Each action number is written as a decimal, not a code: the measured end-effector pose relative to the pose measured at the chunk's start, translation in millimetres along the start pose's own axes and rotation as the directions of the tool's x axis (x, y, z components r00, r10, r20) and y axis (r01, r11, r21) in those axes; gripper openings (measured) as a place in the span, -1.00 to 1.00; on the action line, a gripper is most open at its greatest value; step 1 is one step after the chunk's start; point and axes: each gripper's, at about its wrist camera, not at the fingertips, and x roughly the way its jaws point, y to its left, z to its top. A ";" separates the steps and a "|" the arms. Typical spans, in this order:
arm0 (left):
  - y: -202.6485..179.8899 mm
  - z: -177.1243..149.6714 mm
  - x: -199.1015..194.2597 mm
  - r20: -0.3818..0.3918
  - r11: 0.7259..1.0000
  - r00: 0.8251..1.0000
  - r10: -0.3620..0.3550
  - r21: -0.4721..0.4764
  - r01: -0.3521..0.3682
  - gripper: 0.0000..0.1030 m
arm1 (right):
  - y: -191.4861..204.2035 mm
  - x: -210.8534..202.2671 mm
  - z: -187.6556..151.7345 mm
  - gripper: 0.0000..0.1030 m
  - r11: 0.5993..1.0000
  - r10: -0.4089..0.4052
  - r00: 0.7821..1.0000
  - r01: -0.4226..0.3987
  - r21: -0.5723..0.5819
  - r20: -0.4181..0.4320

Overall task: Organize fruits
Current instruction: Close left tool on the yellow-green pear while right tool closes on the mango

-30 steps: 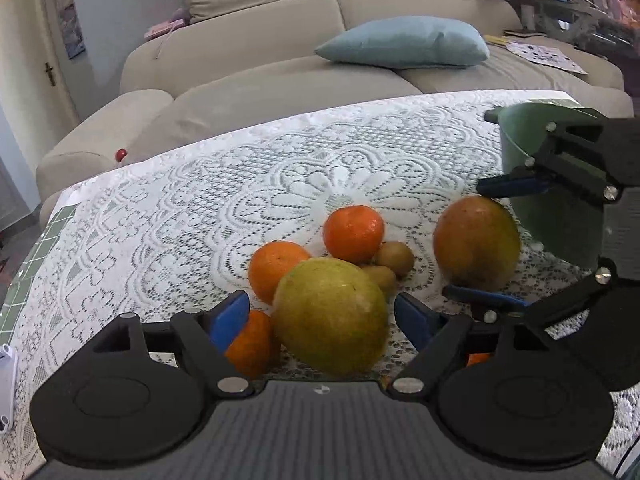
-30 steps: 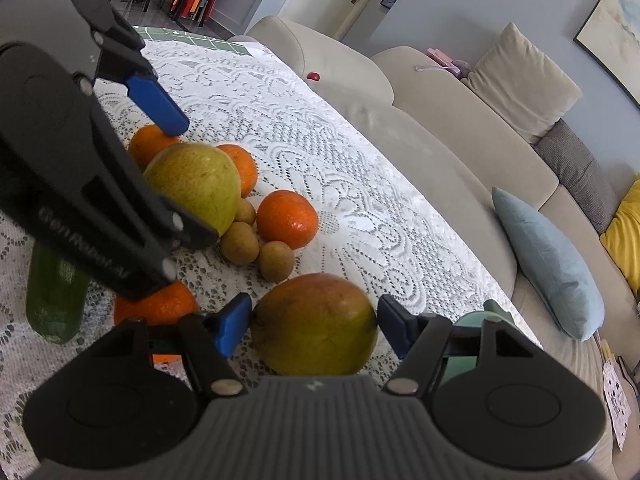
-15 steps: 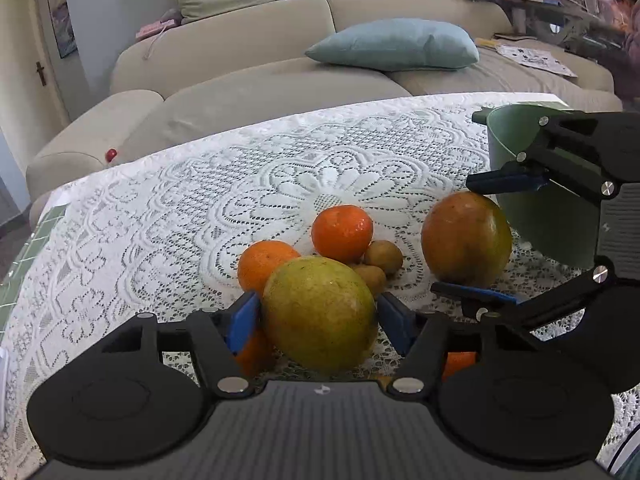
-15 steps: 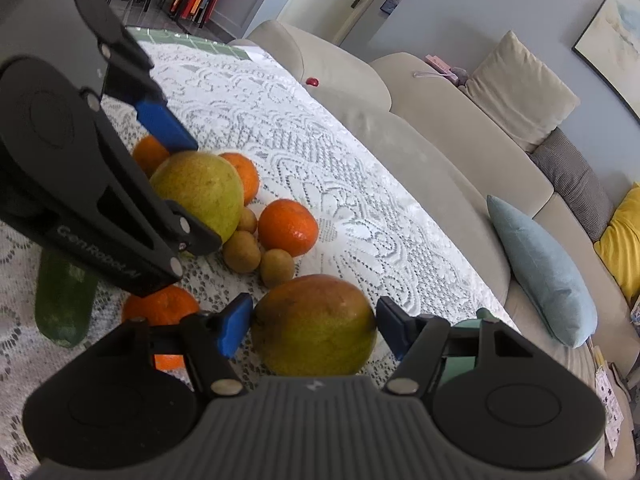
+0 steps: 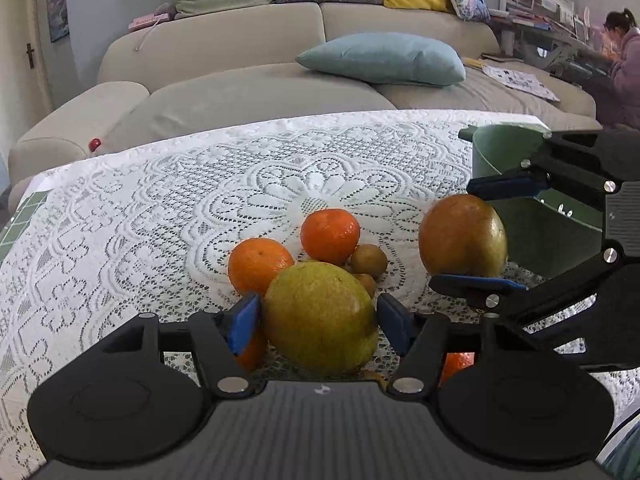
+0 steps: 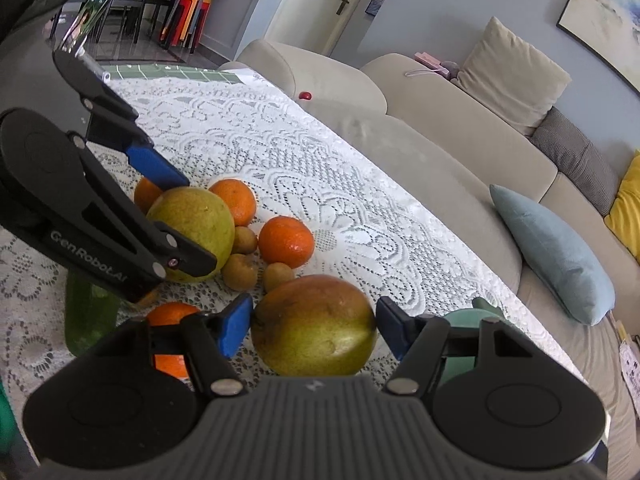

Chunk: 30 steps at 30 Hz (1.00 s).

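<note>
A large yellow-green fruit (image 5: 320, 316) lies on the lace tablecloth (image 5: 160, 216), and my left gripper (image 5: 319, 324) is shut on it, blue pads against both sides. Seen from the right wrist, that gripper (image 6: 198, 220) clamps the same fruit (image 6: 196, 216) from above and below. My right gripper (image 6: 315, 330) is shut on a red-green mango (image 6: 316, 324), which shows in the left wrist view as the mango (image 5: 460, 236) between the right gripper's pads (image 5: 500, 186). Oranges (image 5: 330, 234) (image 5: 258, 264) and small brown fruits (image 5: 368, 258) sit between the two.
A green bowl (image 5: 496, 148) stands right behind the mango. A dark green cucumber (image 6: 90, 316) and another orange (image 6: 172, 316) lie under the left gripper. A beige sofa with a blue cushion (image 5: 384, 58) runs along the table's far edge. A person (image 5: 624, 52) sits far right.
My left gripper's jaws came in from wide apart and now press on the yellow-green fruit. The right gripper has stayed clamped on the mango.
</note>
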 end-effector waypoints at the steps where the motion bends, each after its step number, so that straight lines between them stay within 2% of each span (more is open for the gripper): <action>1: 0.9 -0.2 -0.4 0.001 1.000 1.000 -0.003 -0.007 0.003 0.42 | -0.7 -1.3 0.1 0.26 1.000 0.005 1.000 -0.005 0.005 0.002; 4: -0.7 0.0 -0.3 -0.010 1.000 1.000 -0.005 0.025 0.005 0.42 | -1.6 -1.9 -1.2 0.26 0.999 0.035 0.999 -0.035 0.015 -0.003; 9: -3.2 0.9 1.7 -0.026 0.999 1.000 -0.002 0.054 0.004 0.44 | 4.2 9.2 -6.7 0.26 0.997 0.077 0.995 -0.078 -0.010 -0.057; 17: 3.4 5.0 4.2 -0.046 0.999 0.998 -0.038 0.024 0.039 0.67 | -1.8 13.4 -7.4 0.27 0.995 0.103 0.993 -0.104 -0.004 -0.051; 23: -2.9 3.4 6.1 -0.055 0.995 0.998 -0.038 0.088 0.043 0.76 | -0.2 12.8 -8.8 0.28 0.993 0.107 0.993 -0.109 -0.042 -0.057; 26: -7.3 1.7 7.4 -0.053 0.991 0.998 -0.021 0.132 0.028 0.70 | 1.3 12.3 -9.3 0.29 0.992 0.104 0.992 -0.108 -0.064 -0.064; 27: -9.0 1.0 7.7 -0.049 0.989 0.999 -0.005 0.148 0.012 0.51 | 1.2 12.1 -9.1 0.28 0.992 0.105 0.992 -0.109 -0.065 -0.066; 30: -10.9 0.5 8.0 -0.042 0.987 0.999 0.011 0.161 -0.004 0.48 | 2.6 11.0 -8.5 0.29 0.992 0.103 0.992 -0.108 -0.066 -0.071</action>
